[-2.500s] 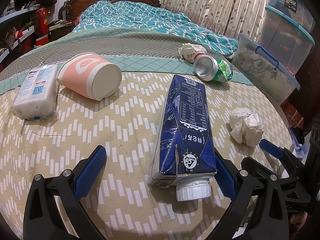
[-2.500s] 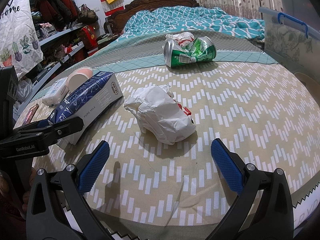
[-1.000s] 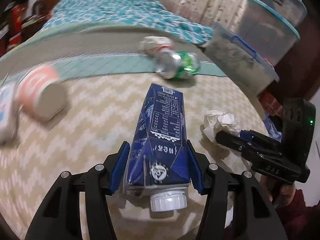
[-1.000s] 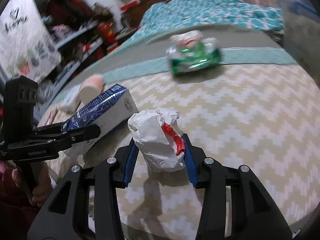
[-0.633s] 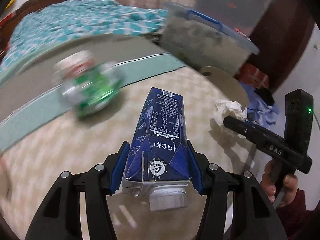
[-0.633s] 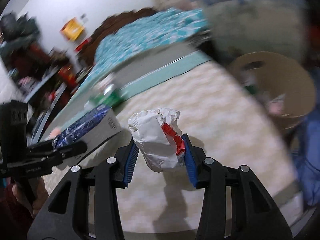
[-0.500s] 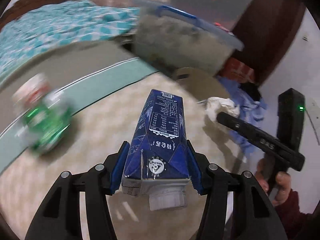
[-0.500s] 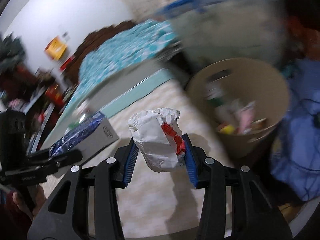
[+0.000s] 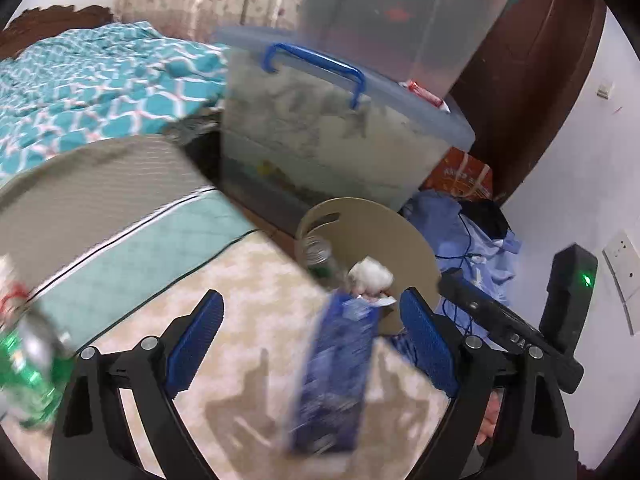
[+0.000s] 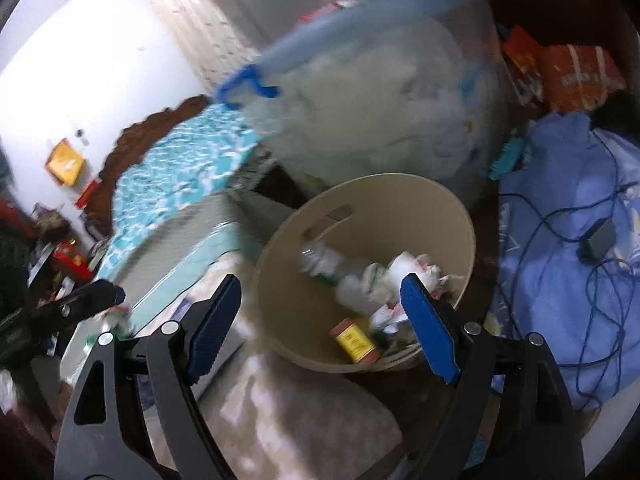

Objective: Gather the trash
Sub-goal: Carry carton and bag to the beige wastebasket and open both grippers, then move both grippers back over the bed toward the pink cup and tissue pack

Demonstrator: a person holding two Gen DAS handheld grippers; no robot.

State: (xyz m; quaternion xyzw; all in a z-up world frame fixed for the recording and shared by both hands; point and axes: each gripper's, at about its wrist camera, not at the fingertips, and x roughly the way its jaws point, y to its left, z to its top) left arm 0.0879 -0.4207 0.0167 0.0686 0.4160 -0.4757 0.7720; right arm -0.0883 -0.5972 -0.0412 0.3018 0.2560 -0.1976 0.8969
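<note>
My left gripper (image 9: 312, 342) is opening, and its blue pads stand wide of the dark blue milk carton (image 9: 336, 376). The carton is a blur between them, loose, over the bed's edge. Just beyond it the beige waste bin (image 9: 372, 220) stands on the floor, with the crumpled white paper (image 9: 370, 276) at its mouth. My right gripper (image 10: 322, 324) is also opening, with nothing between its fingers, above the same bin (image 10: 372, 192). Inside the bin lie the paper wad (image 10: 412, 268), a clear bottle (image 10: 320, 258) and a yellow tin (image 10: 354, 340). A green can (image 9: 24, 368) lies on the bed at the far left.
A clear storage box with a blue handle (image 9: 340, 120) stands right behind the bin, with a bigger tub stacked behind it. Blue cloth with black cables (image 10: 560, 260) covers the floor to the right. The bed's patterned cover (image 9: 240, 280) ends at the bin.
Both grippers swung from over the bed to the bin at its edge. Both then opened: the left let go of the carton, the right let go of the paper wad, which now lies in the bin.
</note>
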